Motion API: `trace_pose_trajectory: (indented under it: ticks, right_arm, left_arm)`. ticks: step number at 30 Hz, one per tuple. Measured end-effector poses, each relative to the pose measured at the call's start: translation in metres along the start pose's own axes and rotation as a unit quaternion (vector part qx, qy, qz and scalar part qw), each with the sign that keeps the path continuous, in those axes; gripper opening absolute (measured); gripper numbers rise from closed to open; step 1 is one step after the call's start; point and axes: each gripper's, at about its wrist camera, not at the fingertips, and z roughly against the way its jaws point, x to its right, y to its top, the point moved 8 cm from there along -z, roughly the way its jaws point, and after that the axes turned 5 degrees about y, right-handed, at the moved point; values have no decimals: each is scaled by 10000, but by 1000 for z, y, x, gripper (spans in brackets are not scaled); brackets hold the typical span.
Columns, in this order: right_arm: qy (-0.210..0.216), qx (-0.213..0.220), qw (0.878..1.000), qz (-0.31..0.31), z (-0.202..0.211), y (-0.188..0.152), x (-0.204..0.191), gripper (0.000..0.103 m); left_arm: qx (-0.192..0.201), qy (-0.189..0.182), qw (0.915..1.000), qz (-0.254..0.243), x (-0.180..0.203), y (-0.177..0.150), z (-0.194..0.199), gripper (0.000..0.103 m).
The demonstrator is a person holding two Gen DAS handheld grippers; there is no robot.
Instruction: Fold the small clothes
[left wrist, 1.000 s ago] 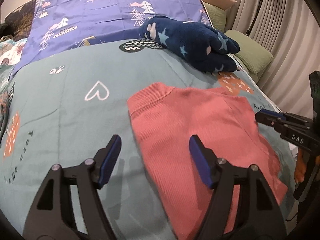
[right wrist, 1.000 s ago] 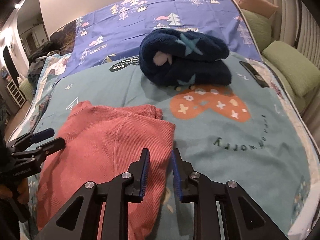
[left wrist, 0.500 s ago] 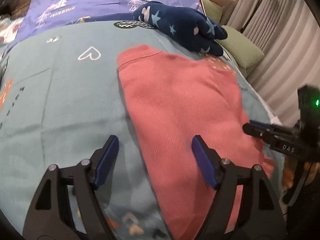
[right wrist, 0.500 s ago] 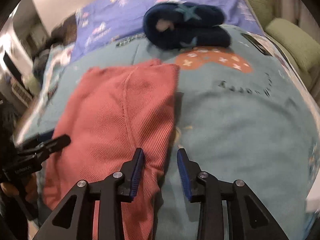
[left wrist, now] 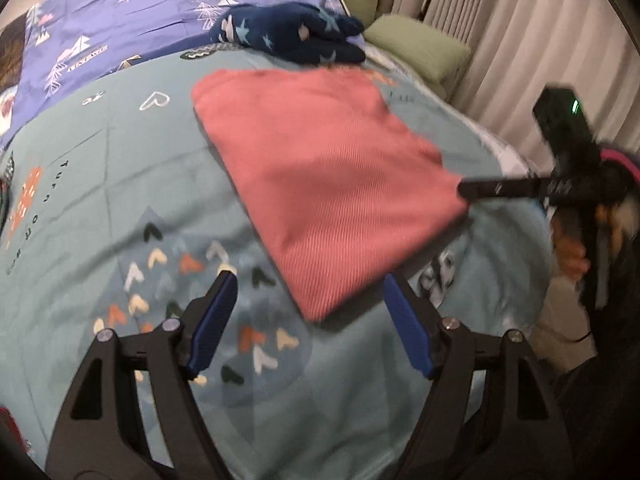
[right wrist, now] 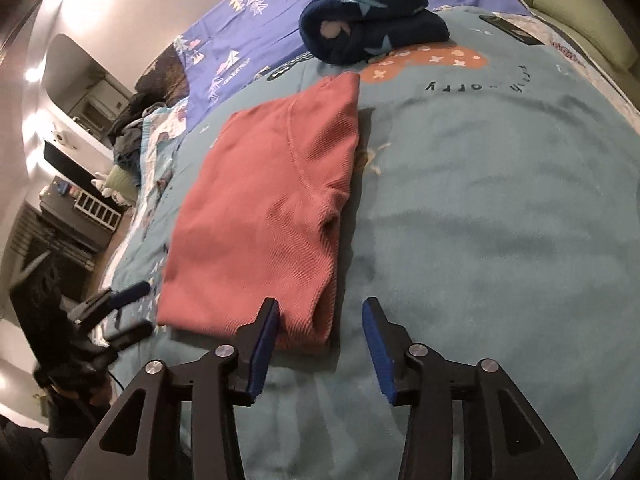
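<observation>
A folded pink ribbed garment (left wrist: 328, 184) lies flat on the teal bed cover (left wrist: 100, 184); it also shows in the right wrist view (right wrist: 272, 200). My left gripper (left wrist: 312, 320) is open and empty, just short of the garment's near corner. My right gripper (right wrist: 320, 332) is open and empty at the garment's near right corner, its left finger (right wrist: 264, 340) in front of the hem. The right gripper also shows in the left wrist view (left wrist: 496, 190) beside the garment's right corner. The left gripper shows in the right wrist view (right wrist: 120, 312) at the garment's left corner.
A folded navy star-print fleece (left wrist: 292, 36) lies behind the pink garment, also in the right wrist view (right wrist: 368, 20). A purple tree-print sheet (left wrist: 132, 12) covers the far bed. Green pillows (left wrist: 416, 48) and curtains (left wrist: 540, 32) stand at the right. A dark flat object (right wrist: 508, 28) lies near the bed's right edge.
Both grippers have drawn back from over the garment to its near edge. The right gripper has opened from nearly shut. The garment lies flat, let go.
</observation>
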Motion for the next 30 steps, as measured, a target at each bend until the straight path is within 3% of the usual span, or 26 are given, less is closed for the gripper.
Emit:
trace_pose_trajectory:
  ticks: [5, 6, 8, 9, 10, 11, 12, 16, 18, 19, 21, 23, 24, 25, 27, 30]
  right_arm:
    - [379, -116, 9991, -140, -9, -4, -6, 53]
    - [435, -119, 9989, -161, -11, -4, -6, 55]
    - [658, -113, 9973, -320, -13, -2, -6, 59]
    - [820, -122, 9956, -438, -16, 0, -7, 60]
    - [918, -139, 9945, -491, -18, 2, -8, 53]
    - [883, -190, 9945, -533, -22, 3, -7, 37]
    - [823, -290, 9945, -586, -24, 0, -6, 11]
    - [871, -230, 9938, -648, -12, -3, -6, 12]
    - [721, -330, 9950, -609, -9, -5, 1, 21]
    - [636, -395, 9954, -590, -9, -4, 6, 31]
    - [635, -293, 9957, -600, -3, 6, 13, 41]
    - [561, -21, 9964, -629, 2, 23, 17, 55]
    - [590, 103, 9966, -573, 3, 34, 15, 62]
    - [667, 166, 9966, -454, 1, 45, 12, 68]
    - [646, 130, 9974, -290, -10, 61, 8, 71]
    - [509, -75, 9984, -237, -34, 76, 10, 71]
  left_arm:
    - [-59, -173, 9991, 383, -3, -4, -14, 75]
    - [1, -201, 9988, 447, -5, -4, -16, 70]
    - [82, -442, 9970, 624, -7, -3, -16, 47]
    - [66, -773, 9935, 833, -6, -3, -16, 25]
    - [46, -956, 9903, 1010, -6, -2, -16, 18]
    - [58, -1035, 9879, 1152, -8, -2, -15, 16]
    - [79, -1062, 9870, 1208, -8, -2, -13, 15]
    - [92, -1078, 9890, 1004, -4, -9, 5, 14]
    - [9, -999, 9914, 844, -4, -16, 11, 14]
    - [-57, -968, 9924, 762, -4, -20, 13, 14]
    - [-113, -827, 9946, 623, -8, -21, 19, 19]
    - [-21, -685, 9961, 550, -15, -13, 25, 42]
    - [123, -568, 9968, 555, -20, -4, 27, 64]
    - [313, -439, 9968, 593, -26, 8, 28, 74]
    - [501, -398, 9957, 670, -34, 29, 21, 74]
    - [408, -507, 9940, 876, -45, 51, -7, 74]
